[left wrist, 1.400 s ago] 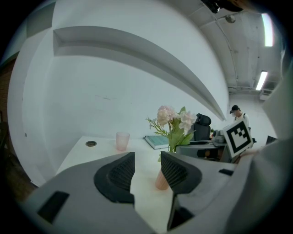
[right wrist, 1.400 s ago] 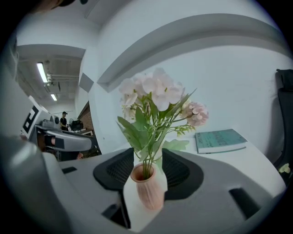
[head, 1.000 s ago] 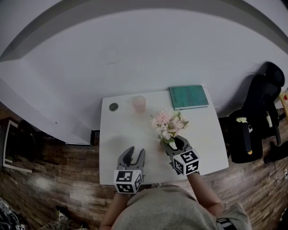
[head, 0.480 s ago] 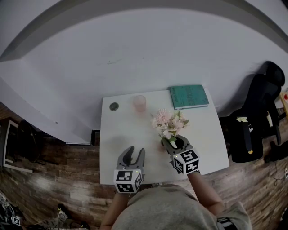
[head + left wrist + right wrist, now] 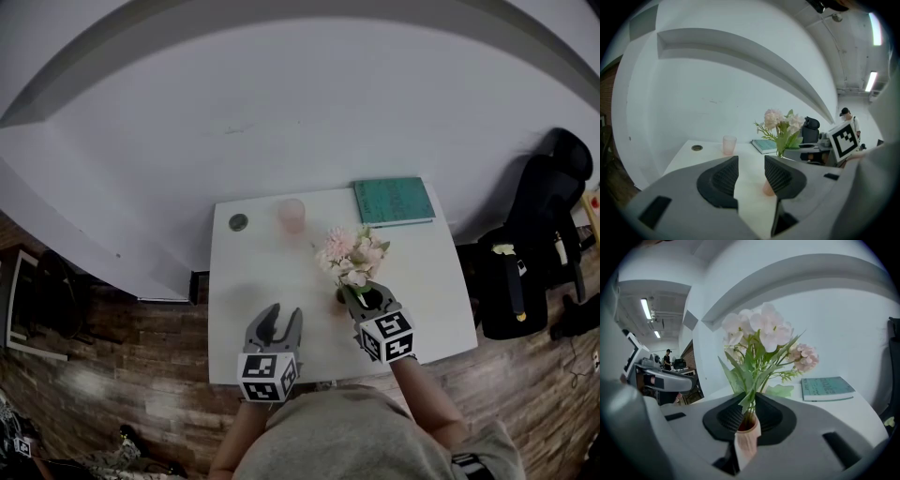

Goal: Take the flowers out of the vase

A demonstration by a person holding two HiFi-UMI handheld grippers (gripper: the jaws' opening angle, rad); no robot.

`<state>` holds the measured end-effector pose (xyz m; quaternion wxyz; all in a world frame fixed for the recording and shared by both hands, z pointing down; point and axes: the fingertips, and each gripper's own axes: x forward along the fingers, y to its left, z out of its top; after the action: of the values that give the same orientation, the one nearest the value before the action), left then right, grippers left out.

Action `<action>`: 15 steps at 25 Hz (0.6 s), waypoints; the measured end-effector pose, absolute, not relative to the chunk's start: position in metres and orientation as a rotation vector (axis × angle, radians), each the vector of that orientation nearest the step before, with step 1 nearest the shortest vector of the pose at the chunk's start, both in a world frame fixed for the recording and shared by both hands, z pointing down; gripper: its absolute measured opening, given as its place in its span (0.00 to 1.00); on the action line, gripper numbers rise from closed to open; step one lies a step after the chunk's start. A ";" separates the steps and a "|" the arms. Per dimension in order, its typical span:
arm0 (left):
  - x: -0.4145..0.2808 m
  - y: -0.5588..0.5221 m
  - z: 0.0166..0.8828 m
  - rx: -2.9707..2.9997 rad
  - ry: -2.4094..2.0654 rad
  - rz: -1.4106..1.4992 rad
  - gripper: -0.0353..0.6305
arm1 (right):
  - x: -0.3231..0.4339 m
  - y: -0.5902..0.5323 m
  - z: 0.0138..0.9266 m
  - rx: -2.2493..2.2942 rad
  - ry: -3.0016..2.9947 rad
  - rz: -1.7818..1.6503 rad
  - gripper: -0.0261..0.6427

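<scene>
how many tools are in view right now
2. The left tool is open and empty at the near edge of the table. The right tool, whose jaws have just been closing, grips the vase holding the flowers. None seems hidden.

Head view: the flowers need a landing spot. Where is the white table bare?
Bare: the left half between the small dark round disc, the translucent pink cup and the left gripper; also the right side in front of the teal book. Crowded: around the pink-and-white flowers in their small pink vase.

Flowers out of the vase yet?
No, the flowers have their stems down in the vase.
</scene>
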<state>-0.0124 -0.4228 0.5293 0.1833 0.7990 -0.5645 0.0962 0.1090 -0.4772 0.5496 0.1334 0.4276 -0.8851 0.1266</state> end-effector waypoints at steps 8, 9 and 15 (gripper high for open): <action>-0.014 -0.414 0.526 2.256 -1.599 0.249 0.27 | 0.110 -0.476 0.536 1.267 -2.572 0.318 0.12; -0.014 -0.413 0.526 2.257 -1.598 0.247 0.27 | 0.110 -0.475 0.534 1.269 -2.573 0.310 0.12; -0.019 -0.406 0.521 2.256 -1.604 0.242 0.25 | 0.108 -0.477 0.516 1.295 -2.582 0.265 0.12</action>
<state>-0.0195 -0.4058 0.5212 0.1802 0.7986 -0.5678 0.0857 0.1080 -0.4773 0.5161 0.1203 0.4432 -0.8836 0.0908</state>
